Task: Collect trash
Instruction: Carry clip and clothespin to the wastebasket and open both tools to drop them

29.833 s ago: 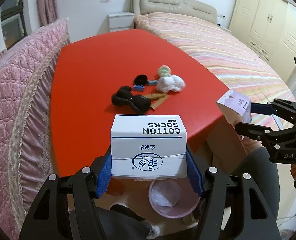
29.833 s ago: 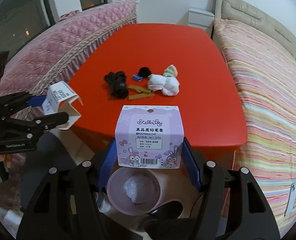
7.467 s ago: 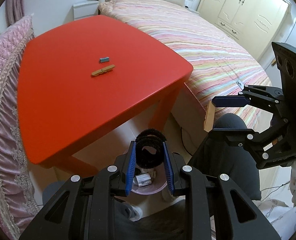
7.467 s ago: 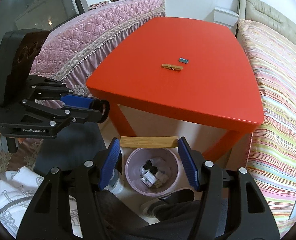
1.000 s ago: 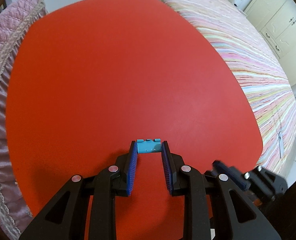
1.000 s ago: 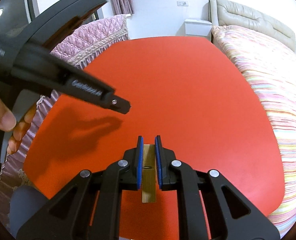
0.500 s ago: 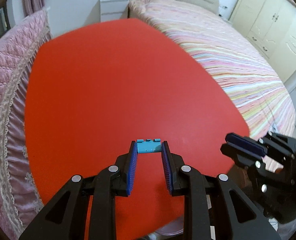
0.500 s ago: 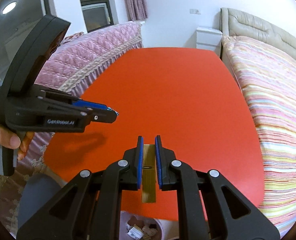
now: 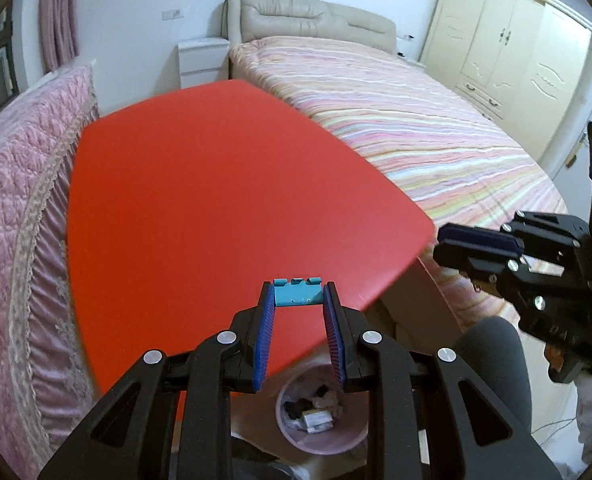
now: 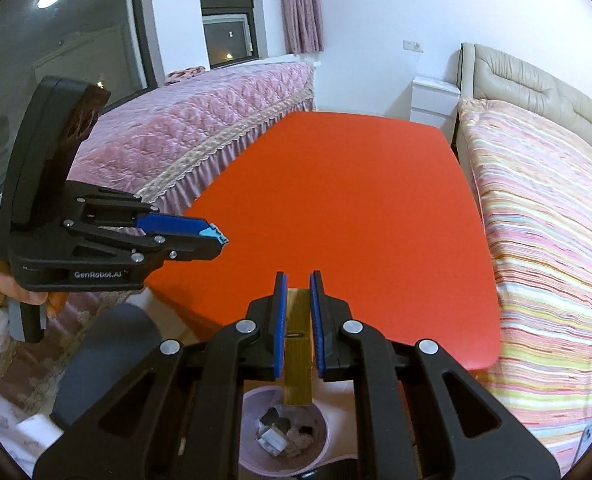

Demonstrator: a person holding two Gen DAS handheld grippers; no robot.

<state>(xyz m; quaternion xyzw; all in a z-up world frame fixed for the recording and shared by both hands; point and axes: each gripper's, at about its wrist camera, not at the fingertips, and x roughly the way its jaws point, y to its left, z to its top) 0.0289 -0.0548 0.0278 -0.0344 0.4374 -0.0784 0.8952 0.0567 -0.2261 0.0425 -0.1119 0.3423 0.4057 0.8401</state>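
Left claw: pinches a small blue piece at its tips.
Right claw: squeezes a wooden peg.
Pink bin: below both, trash inside.

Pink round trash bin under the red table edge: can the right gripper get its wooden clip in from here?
Probably yes. The right gripper holds the wooden clip directly above the open pink bin, nothing between.

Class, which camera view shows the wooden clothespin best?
The right wrist view: the wooden clothespin sits clamped in the right gripper, its full length and spring visible above the pink bin. In the left wrist view the right gripper hides it.
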